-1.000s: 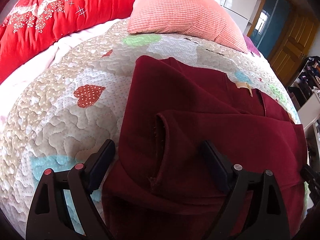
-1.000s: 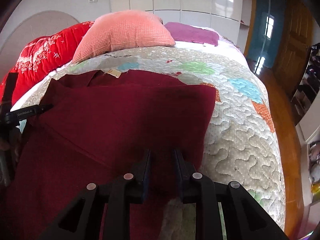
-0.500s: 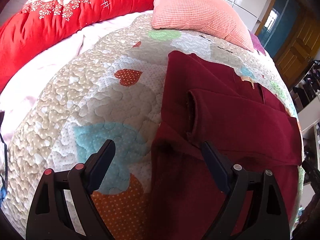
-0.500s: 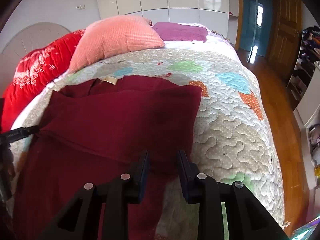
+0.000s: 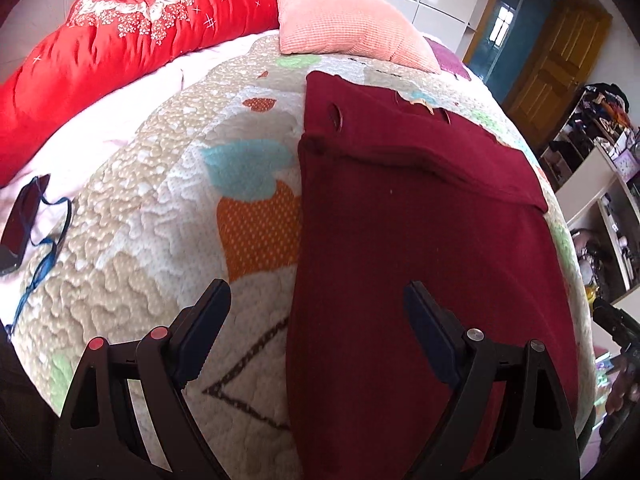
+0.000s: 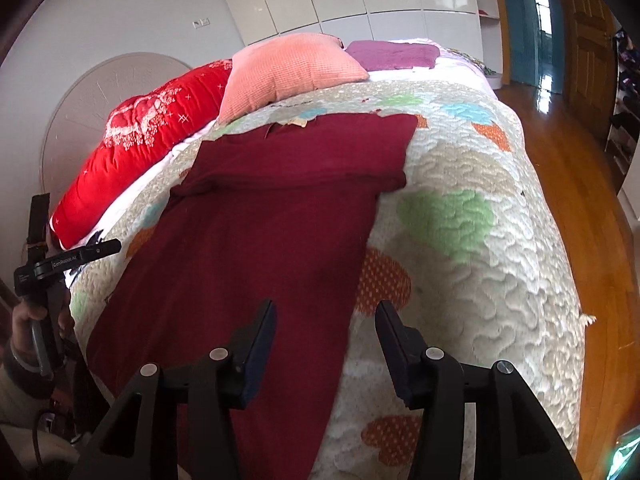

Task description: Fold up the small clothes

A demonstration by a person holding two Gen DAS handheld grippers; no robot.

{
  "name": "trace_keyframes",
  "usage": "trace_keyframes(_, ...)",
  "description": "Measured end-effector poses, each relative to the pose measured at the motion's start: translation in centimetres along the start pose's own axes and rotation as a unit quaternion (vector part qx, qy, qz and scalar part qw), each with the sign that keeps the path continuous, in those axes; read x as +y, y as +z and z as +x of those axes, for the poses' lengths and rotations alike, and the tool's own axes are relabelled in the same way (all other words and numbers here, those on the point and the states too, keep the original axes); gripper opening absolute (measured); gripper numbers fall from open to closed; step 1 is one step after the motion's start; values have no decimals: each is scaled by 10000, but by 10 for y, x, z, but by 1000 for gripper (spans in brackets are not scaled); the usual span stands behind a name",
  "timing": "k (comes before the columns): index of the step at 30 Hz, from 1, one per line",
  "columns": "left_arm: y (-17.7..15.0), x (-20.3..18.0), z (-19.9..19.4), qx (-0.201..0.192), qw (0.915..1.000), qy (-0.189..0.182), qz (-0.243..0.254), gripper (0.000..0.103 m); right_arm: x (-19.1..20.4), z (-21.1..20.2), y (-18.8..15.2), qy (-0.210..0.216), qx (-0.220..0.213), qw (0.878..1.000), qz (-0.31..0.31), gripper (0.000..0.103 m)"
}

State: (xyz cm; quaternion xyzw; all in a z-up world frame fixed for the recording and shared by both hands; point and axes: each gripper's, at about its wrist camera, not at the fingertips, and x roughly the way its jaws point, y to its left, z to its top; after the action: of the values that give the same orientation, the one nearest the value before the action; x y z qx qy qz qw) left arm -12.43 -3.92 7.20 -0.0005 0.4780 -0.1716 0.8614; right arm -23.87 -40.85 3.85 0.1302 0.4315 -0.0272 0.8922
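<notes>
Garment: I see the dark red garment (image 5: 420, 240) lying flat on the bed quilt (image 6: 460, 240), with its sleeves folded in across the body as a band; the lower part runs toward the near edge of the bed.
Label: a small pale tag (image 6: 296, 121) shows at the collar, at the far end of the garment.
Left tongs: my left tongs (image 5: 316, 320) stand spread wide above the left edge of the garment — nothing is between the fingers (image 5: 428, 328), one is over the quilt and the other over the cloth.
Right tongs: my right tongs (image 6: 326, 336) are opening; they hang over the right edge of the garment and pinch nothing.
Hand: in the right view I see a hand (image 6: 28, 316) at the far left, on the handle of the left tool.
Bed: patchwork quilt with coloured hearts; a pink pillow (image 6: 288, 68) and a red duvet (image 5: 120, 40) lie at the far end, a purple cloth (image 6: 396, 54) beside the pillow.
Side: a dark phone with a blue cord (image 5: 24, 216) lies on the left of the bed.
</notes>
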Motion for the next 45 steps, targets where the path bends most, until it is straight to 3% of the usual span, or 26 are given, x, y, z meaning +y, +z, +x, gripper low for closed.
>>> trace_keyframes(4,-28,3,-10,108,9999,71,67,88,0,-4,-26,155,87,9998,118,52)
trace_keyframes(6,-40,7,-14,205,9998,23,29,88,-1,-6,-38,274,130,9993,221,60)
trace_keyframes(18,-89,22,-21,807,9908,-918,-584,88,-9,-19,-87,869,398,9941,511,64)
trace_keyframes(22,-94,19,-17,791,9888,-988,-795,88,-10,-18,-95,1033,456,9918,591,64)
trace_keyframes(25,-95,10,-16,828,9886,-1059,-678,88,-7,-20,-95,1001,396,9926,557,64)
trace_keyframes(28,-91,11,-17,842,9888,-1066,-613,88,21,-34,-85,999,117,9949,-114,64)
trace_keyframes(29,-88,13,-18,820,9884,-1090,-674,88,52,-41,-77,1273,-17,9886,-798,64)
trace_keyframes(30,-86,16,-19,798,9876,-1117,-759,88,52,-41,-77,1273,-17,9886,-798,64)
trace_keyframes(31,-83,20,-20,769,9869,-1139,-849,88,70,-43,-75,1396,-68,9831,-1179,64)
trace_keyframes(32,-81,25,-21,730,9865,-1137,-930,88,111,-39,-75,1636,-199,9679,-1895,64)
trace_keyframes(33,-79,29,-23,687,9865,-1107,-989,88,111,-39,-75,1636,-199,9679,-1895,64)
trace_keyframes(36,-77,42,-32,505,9883,-944,-1082,88,165,-14,-82,1922,-193,9459,-2608,64)
trace_keyframes(39,-76,54,-42,355,9895,-796,-1153,88,209,15,-95,1926,-42,9228,-3336,64)
trace_keyframes(42,-77,65,-45,343,9894,-728,-1206,88,232,40,-95,1875,2,9149,-3574,64)
trace_keyframes(43,-77,69,-45,348,9891,-723,-1238,88,239,48,-97,1756,-41,9121,-3705,63)
trace_keyframes(45,-77,77,-47,313,9876,-727,-1356,88,251,67,-102,1331,-78,9066,-4004,39)
